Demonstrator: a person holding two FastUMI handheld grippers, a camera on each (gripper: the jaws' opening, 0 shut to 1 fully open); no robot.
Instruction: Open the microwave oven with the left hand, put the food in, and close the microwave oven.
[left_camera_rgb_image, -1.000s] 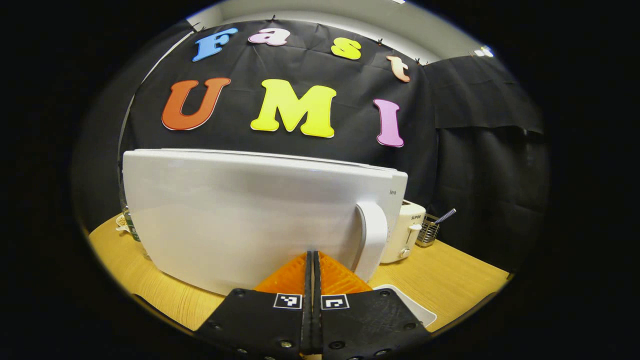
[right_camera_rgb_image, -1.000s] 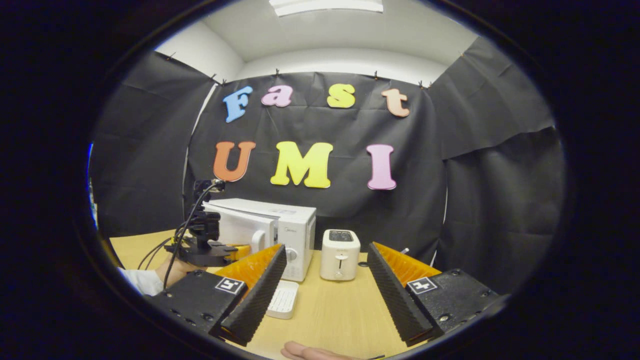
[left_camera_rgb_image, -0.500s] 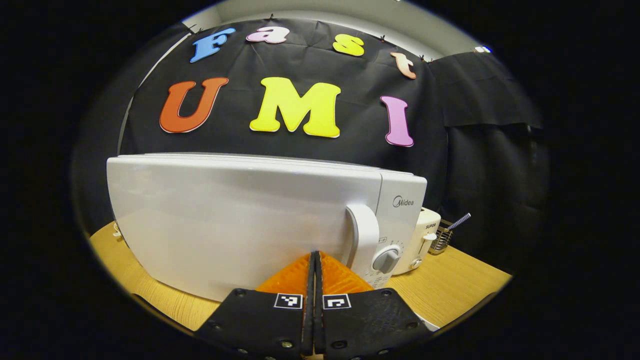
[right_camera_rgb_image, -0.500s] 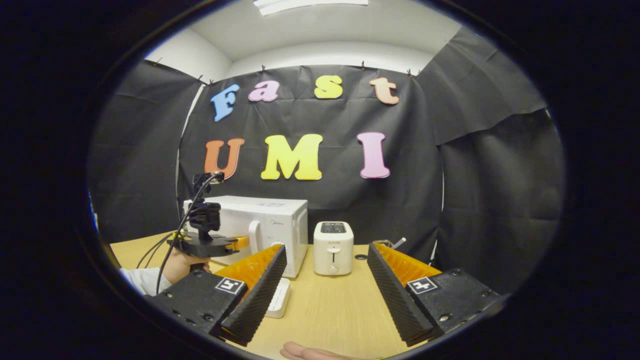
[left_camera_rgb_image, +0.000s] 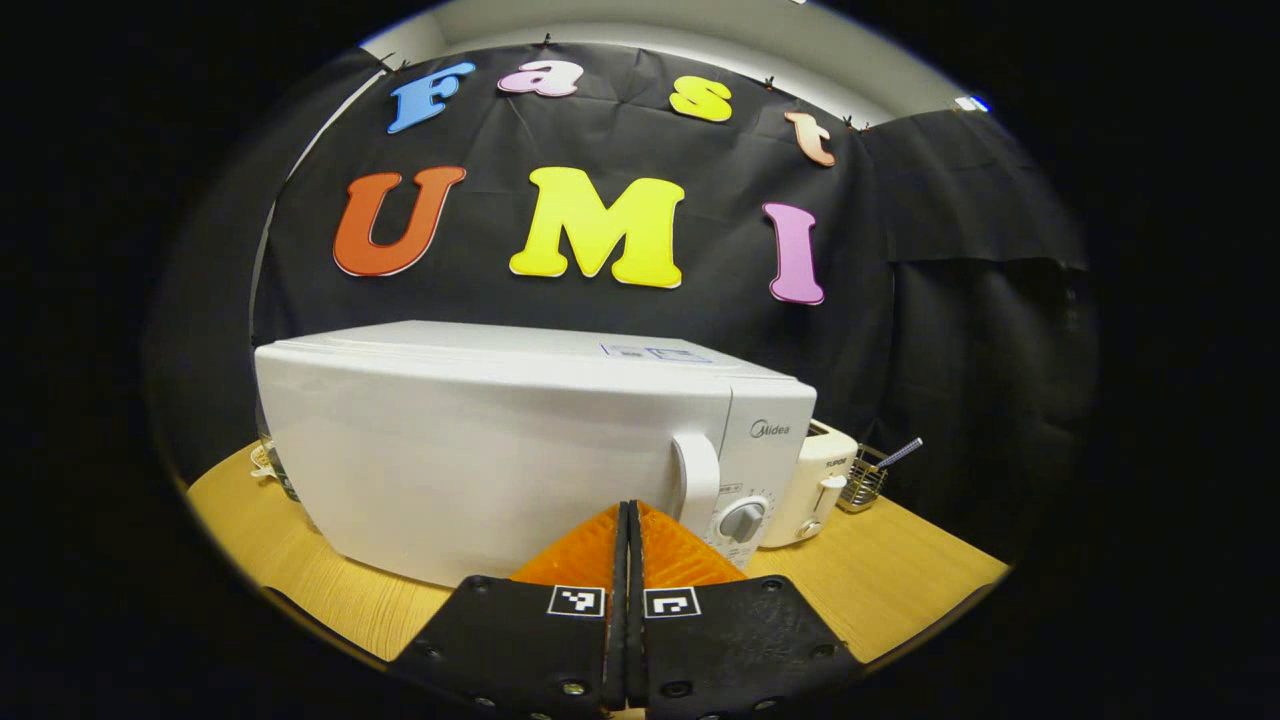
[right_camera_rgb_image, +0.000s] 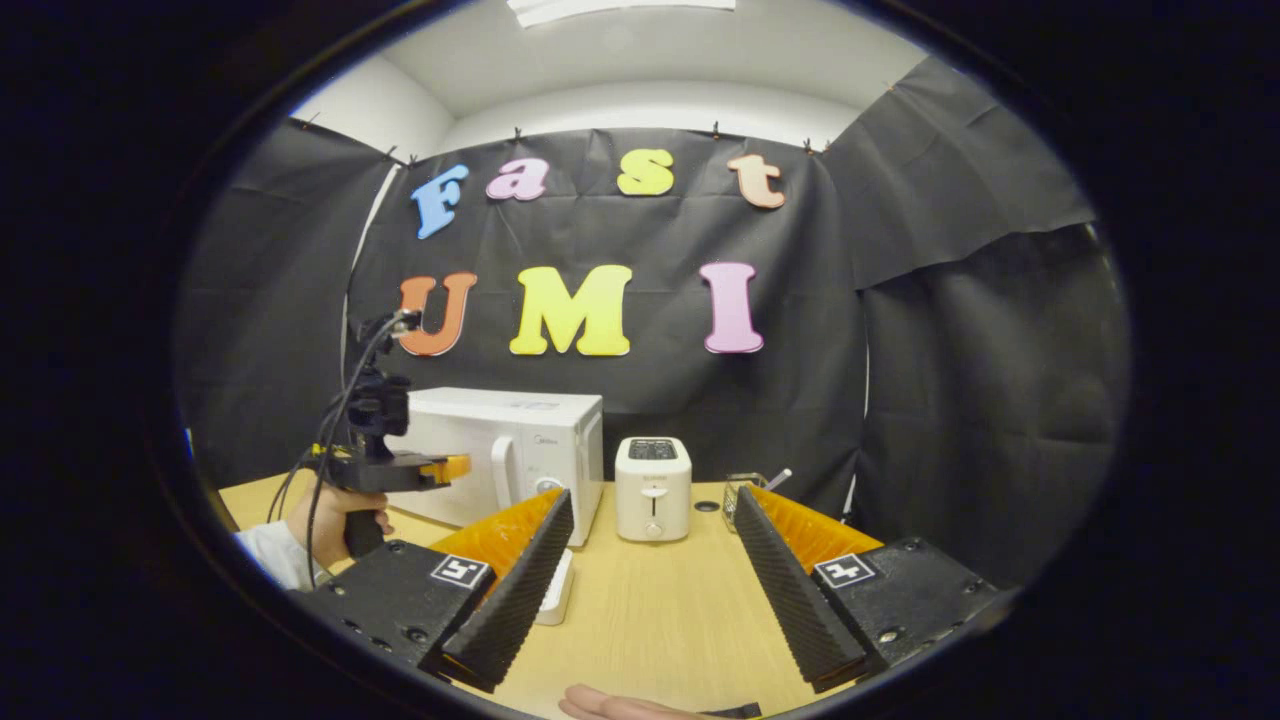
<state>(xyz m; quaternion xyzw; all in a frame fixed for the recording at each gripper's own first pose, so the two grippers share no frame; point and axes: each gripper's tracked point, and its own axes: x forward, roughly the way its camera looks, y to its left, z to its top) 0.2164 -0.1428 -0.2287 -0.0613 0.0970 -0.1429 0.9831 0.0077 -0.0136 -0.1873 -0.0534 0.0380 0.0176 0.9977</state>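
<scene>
The white microwave (left_camera_rgb_image: 500, 450) stands on the wooden table (left_camera_rgb_image: 900, 570) with its door shut flush and its handle (left_camera_rgb_image: 697, 478) next to the dial. My left gripper (left_camera_rgb_image: 627, 508) is shut with nothing in it, pointing at the lower door just left of the handle, a short way off it. In the right gripper view the microwave (right_camera_rgb_image: 510, 440) sits at the left, and the left gripper (right_camera_rgb_image: 450, 467), held by a hand (right_camera_rgb_image: 330, 515), hovers in front of its door. My right gripper (right_camera_rgb_image: 652, 500) is open and holds nothing, above the table.
A white toaster (right_camera_rgb_image: 652, 488) stands right of the microwave, with a wire basket (left_camera_rgb_image: 865, 480) beyond it. A flat white tray (right_camera_rgb_image: 555, 600) lies on the table in front of the microwave's right end. Part of a hand (right_camera_rgb_image: 610, 705) shows at the bottom edge.
The microwave door has swung from ajar to fully shut. My left gripper, still shut, has drawn back a little from the door. The right gripper stayed open.
</scene>
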